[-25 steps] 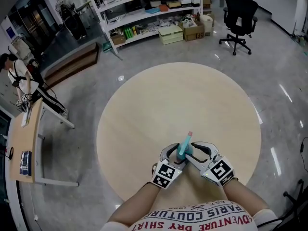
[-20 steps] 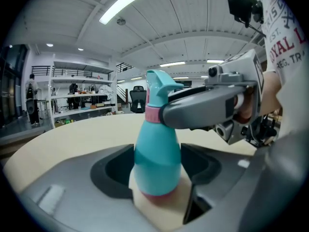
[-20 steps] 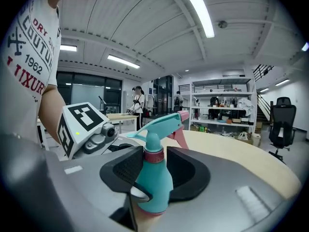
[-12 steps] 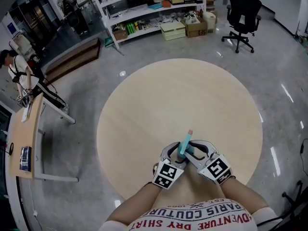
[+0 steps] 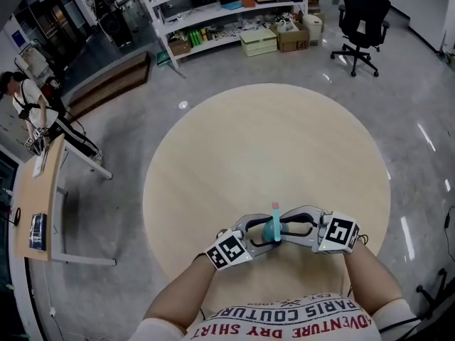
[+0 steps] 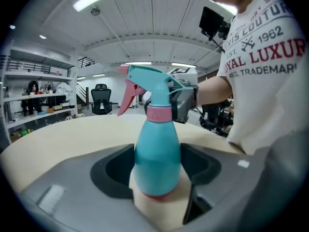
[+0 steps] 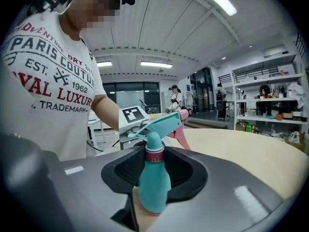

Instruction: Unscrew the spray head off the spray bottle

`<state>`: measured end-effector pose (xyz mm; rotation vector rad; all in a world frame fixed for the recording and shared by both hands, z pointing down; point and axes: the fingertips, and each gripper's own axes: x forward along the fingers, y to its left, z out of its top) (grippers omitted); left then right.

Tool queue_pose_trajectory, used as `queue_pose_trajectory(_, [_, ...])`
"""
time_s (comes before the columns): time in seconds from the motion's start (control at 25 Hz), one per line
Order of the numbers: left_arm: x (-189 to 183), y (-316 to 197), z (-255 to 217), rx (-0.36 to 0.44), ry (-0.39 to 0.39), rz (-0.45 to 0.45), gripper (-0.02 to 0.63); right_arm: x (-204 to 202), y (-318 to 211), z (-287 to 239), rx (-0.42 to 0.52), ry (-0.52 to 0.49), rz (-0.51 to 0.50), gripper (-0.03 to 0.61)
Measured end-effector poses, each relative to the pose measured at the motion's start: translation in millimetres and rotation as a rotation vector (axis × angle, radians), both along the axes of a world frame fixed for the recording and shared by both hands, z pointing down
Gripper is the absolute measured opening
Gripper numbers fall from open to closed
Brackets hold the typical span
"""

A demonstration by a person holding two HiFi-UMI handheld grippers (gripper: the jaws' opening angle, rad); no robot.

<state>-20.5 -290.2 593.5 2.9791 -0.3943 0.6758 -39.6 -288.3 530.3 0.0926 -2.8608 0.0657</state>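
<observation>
A teal spray bottle [image 5: 274,227] with a pink collar and pink trigger stands near the front edge of the round table [image 5: 270,141]. My left gripper [image 5: 264,234] comes in from the left and is shut on the bottle's wide body [image 6: 157,153]. From the right, my right gripper [image 5: 284,229] reaches in higher up. Its jaws have narrowed around the pink collar under the spray head [image 7: 161,124] and press on it. In the left gripper view the right gripper [image 6: 186,100] shows just behind the collar. The trigger [image 6: 126,93] points away from me.
The beige table top beyond the bottle is bare. On the floor behind it stand shelves [image 5: 220,13] with boxes and a black office chair [image 5: 362,13]. A small wooden desk [image 5: 35,212] and a person [image 5: 28,112] are at the far left.
Both hands have swung outward, so the grippers now face each other from left and right. The bottle stands straighter between them, its trigger pointing away.
</observation>
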Motion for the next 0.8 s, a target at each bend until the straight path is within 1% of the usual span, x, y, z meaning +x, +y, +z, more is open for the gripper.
queue_pose_trajectory(0.12, [-1.7, 0.9, -0.1, 0.0, -0.009, 0.008, 0.296, -2.9, 1.0, -0.4, 0.014, 0.013, 0.006, 0.13])
queue_pose_trajectory(0.2, [-1.6, -0.6, -0.7, 0.0, 0.005, -0.024, 0.296, 0.4, -1.2, 0.3, 0.036, 0.019, 0.043, 0.133])
queue_pose_trajectory(0.24, [-1.1, -2.3, -0.9, -0.006, 0.019, -0.053, 0.296, 4.1, -2.6, -0.7, 0.029, 0.01, 0.077, 0.137])
queue_pose_trajectory(0.32, [-0.1, -7.7, -1.3, -0.029, 0.053, -0.142, 0.298, 13.9, -2.9, -3.0, -0.021, -0.028, 0.164, 0.184])
queue_pose_trajectory(0.4, [0.6, -12.9, -1.5, -0.033, 0.071, -0.251, 0.298, 21.8, -0.9, -1.9, -0.05, -0.051, 0.244, 0.199])
queue_pose_trajectory(0.52, [3.1, -15.7, -0.6, 0.01, 0.039, -0.398, 0.298, 22.2, -1.2, -1.2, -0.039, -0.052, 0.37, 0.198])
queue_pose_trajectory(0.6, [6.5, -16.9, -0.1, 0.02, 0.015, -0.494, 0.298, 20.3, -3.8, -2.2, -0.027, -0.032, 0.447, 0.196])
queue_pose_trajectory(0.72, [10.1, -18.0, -0.7, 0.008, -0.018, -0.615, 0.298, 15.5, -6.7, -2.2, 0.004, 0.02, 0.499, 0.196])
queue_pose_trajectory(0.8, [12.9, -17.6, -1.1, 0.005, -0.031, -0.658, 0.298, 14.5, -11.8, -2.8, 0.001, 0.028, 0.527, 0.184])
